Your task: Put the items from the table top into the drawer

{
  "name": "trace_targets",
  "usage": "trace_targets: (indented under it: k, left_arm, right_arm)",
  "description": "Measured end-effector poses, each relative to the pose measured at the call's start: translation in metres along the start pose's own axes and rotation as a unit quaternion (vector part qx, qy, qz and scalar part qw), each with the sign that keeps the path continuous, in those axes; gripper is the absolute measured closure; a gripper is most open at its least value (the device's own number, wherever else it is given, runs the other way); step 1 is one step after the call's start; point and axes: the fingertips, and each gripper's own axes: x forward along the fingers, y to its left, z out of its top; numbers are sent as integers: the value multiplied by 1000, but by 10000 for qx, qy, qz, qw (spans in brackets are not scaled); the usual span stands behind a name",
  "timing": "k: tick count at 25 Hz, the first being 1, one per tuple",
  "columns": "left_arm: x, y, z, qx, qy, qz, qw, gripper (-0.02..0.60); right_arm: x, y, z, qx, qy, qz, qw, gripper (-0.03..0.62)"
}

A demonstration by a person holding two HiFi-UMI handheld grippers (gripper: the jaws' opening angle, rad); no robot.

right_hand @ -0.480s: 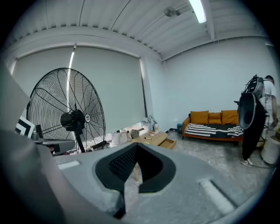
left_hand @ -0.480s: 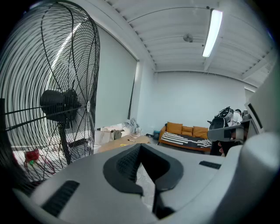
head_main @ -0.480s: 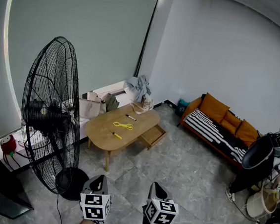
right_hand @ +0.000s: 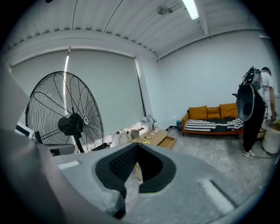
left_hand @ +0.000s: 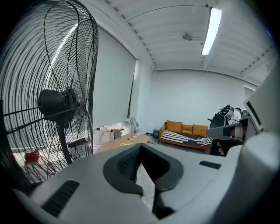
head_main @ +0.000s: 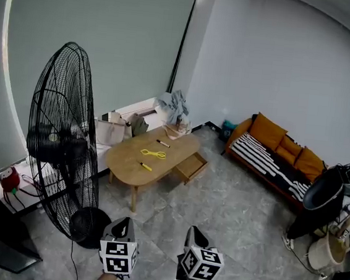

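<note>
On the table top: three small items lie on the low wooden table (head_main: 128, 170), well apart from us across the floor. We see a dark pen (head_main: 163, 144) near the far edge, a yellow looped item (head_main: 153, 154) in the middle, and a short yellow stick (head_main: 146, 167) nearer to us.
Drawer: the drawer (head_main: 192, 167) stands pulled out on the table's right side. We cannot tell if anything lies in it.
Left gripper: the left gripper (left_hand: 141, 151) has its jaws together with nothing between them, and it points a little downward.
Right gripper: the right gripper (right_hand: 136, 148) also has its pads closed on each other and carries nothing.
Stage: we judge that the task is at its beginning, since all three items are on the table and we are far from it.
Handling: all three look light and stiff. The pen and the stick are round, so they may roll, and we would take each across the middle of its body. The looped item lies flat and thin. It is too small to identify, and its thickest part seems the best place to pinch.
Obstacle: the big standing fan (head_main: 62, 149) is near the table's left end, so we would approach from the drawer side.
</note>
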Motion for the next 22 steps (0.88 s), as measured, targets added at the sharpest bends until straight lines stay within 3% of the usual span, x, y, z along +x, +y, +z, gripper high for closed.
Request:
trace_targets:
  k: [11, 22]
  left_arm:
    - [36, -30, -9, 241, 213, -316, 9990, 584]
    - [138, -41, 30, 86, 172, -133, 9997, 584]
  right_arm:
    - [13, -42, -13, 298, 131, -335, 9989, 589]
    - [105, -102, 43, 277, 5, -287, 9992, 589]
